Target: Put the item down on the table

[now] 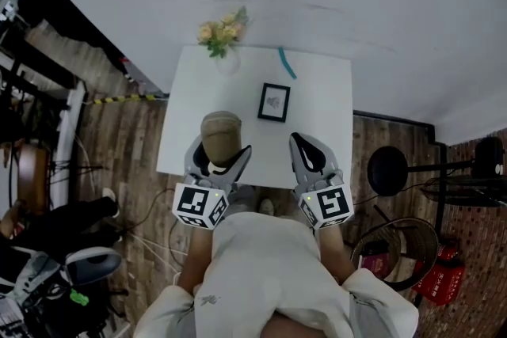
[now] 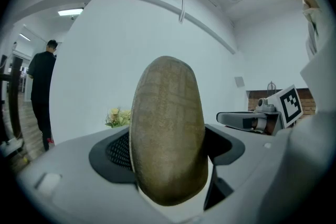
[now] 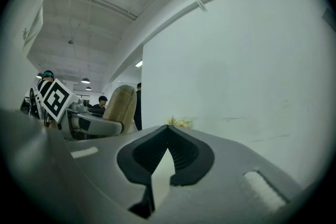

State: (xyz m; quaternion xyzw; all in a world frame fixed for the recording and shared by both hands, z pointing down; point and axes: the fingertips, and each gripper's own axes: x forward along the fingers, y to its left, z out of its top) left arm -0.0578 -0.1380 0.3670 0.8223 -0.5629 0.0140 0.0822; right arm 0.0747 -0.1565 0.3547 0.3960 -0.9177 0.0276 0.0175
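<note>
The tan, oval, coarse-textured item (image 2: 167,155) is clamped between the wide-spread jaws of the left tool (image 1: 222,152), over the near edge of the white square worktop (image 1: 317,91). The right tool (image 1: 302,143) is closed and empty. The carrying step appears under way; lowering onto bare surface, then release, is called for.

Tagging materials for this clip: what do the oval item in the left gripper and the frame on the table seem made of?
Held item: probably a woven cloth or burlap-like covering, matte olive-tan; a fine crosshatch weave shows on it. Picture frame: dark matte border, perhaps wood or plastic; too small to tell which.
</note>
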